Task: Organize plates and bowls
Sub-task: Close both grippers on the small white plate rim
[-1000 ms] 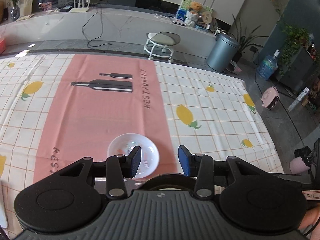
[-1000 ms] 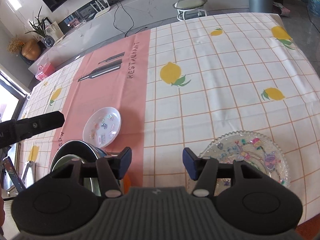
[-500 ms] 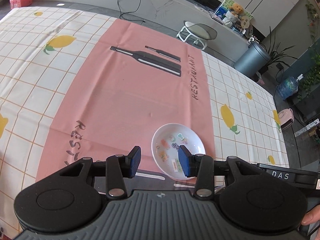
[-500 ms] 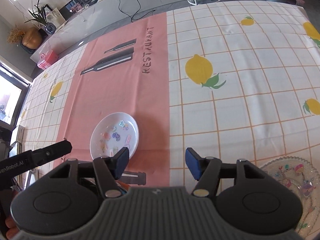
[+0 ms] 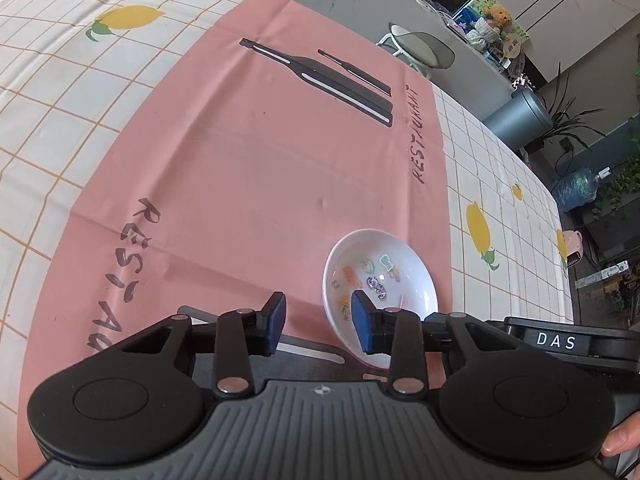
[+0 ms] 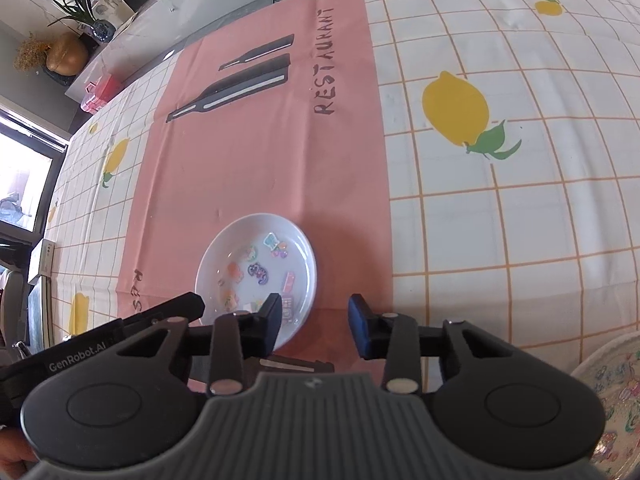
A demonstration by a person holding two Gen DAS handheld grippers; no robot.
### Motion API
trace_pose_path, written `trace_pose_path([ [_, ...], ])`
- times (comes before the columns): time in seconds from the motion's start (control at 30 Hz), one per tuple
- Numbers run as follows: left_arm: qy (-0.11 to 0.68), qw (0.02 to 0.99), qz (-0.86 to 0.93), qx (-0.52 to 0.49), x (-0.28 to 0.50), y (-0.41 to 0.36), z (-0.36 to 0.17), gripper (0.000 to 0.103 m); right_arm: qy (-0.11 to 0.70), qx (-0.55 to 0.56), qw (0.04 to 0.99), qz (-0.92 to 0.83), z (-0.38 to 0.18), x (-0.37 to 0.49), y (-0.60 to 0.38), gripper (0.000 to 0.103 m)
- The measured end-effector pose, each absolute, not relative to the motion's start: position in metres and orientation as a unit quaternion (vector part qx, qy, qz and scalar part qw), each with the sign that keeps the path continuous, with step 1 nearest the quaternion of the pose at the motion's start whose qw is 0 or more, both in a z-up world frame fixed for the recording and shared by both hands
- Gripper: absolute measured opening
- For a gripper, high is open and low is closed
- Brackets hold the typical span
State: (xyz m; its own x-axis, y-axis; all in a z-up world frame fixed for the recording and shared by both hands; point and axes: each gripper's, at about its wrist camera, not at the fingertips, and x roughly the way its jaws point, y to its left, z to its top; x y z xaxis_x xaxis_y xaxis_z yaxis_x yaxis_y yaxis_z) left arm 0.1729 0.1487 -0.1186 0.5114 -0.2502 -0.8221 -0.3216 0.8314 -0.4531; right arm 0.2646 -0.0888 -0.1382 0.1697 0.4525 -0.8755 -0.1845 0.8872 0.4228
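Note:
A small white dish (image 5: pixel 380 276) with coloured stickers inside sits on the pink runner; it also shows in the right wrist view (image 6: pixel 260 272). My left gripper (image 5: pixel 318 322) is open and empty, just left of the dish, its right finger over the dish's near rim. My right gripper (image 6: pixel 314 326) is open and empty, just right of the dish, its left finger over the near rim. A clear patterned glass plate (image 6: pixel 616 396) lies at the lower right edge of the right wrist view, partly cut off.
The table carries a lemon-print checked cloth (image 6: pixel 500 208) with a pink "RESTAURANT" runner (image 5: pixel 248 168). The other gripper's body shows in each view (image 5: pixel 560 342) (image 6: pixel 104 344). A stool (image 5: pixel 420 46) and a bin (image 5: pixel 516 118) stand beyond the far edge.
Both grippers have moved in toward the small white dish, left gripper swinging to its left side, right gripper shifting left and away from the glass plate. The dish has not moved.

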Motion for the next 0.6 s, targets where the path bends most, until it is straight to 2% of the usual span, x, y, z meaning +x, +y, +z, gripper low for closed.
trace_pose_path([
  [0.13,0.494,0.820,0.024,-0.289,0.176,0.147,-0.124,0.029,0.616,0.122,0.750,0.207,-0.146,0.269,-0.090,0.024],
  [0.37,0.494,0.817,0.018,-0.297,0.179,0.144,-0.125,0.007,0.619,0.143,0.742,0.213,-0.151,0.273,-0.092,0.006],
  [0.4,0.493,0.818,0.018,-0.297,0.178,0.144,-0.124,0.006,0.619,0.147,0.741,0.215,-0.151,0.273,-0.093,0.002],
  [0.6,0.480,0.827,0.017,-0.292,0.174,0.141,-0.107,0.005,0.601,0.154,0.753,0.218,-0.139,0.268,-0.096,0.002],
])
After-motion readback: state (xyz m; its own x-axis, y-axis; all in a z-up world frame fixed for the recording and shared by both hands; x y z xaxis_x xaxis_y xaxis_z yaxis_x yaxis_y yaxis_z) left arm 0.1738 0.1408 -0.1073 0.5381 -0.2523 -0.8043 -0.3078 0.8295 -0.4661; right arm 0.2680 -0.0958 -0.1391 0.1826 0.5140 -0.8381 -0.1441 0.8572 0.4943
